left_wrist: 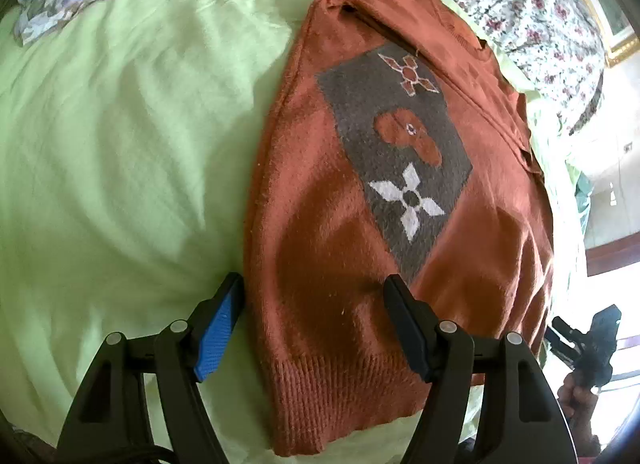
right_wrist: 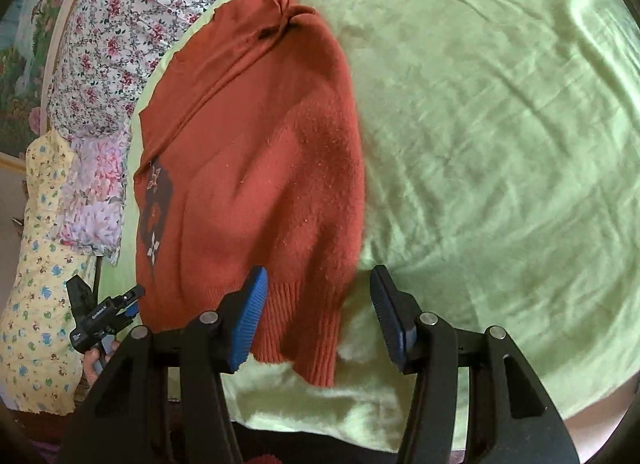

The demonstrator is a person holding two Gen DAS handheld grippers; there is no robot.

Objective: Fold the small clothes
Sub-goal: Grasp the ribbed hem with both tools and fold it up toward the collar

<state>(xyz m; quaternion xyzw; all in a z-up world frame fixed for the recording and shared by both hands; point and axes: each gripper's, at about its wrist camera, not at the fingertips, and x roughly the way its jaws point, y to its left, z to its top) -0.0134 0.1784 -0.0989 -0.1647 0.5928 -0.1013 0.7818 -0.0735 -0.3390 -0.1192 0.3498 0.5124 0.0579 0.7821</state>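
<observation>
A rust-orange knitted sweater (left_wrist: 328, 191) lies folded lengthwise on the green bedsheet (left_wrist: 120, 143), with a grey patch with flower motifs (left_wrist: 400, 151) on top. My left gripper (left_wrist: 314, 282) stands open above the sweater's left edge, close to the ribbed hem (left_wrist: 340, 396); its left finger is over the sheet and its right finger over the knit. In the right wrist view my right gripper (right_wrist: 319, 272) is open over the hem's (right_wrist: 304, 332) right corner, its pads clear of the fabric. Each gripper shows in the other's view: the right gripper (left_wrist: 592, 340), the left gripper (right_wrist: 104, 316).
Flowered bedding (right_wrist: 132, 15) lies at the sweater's far side, and a yellow patterned cloth (right_wrist: 36, 304) hangs near the person's hand. The wrinkled sheet (right_wrist: 500, 123) spreads wide to the right. The bed's near edge (right_wrist: 340, 424) runs below the hem.
</observation>
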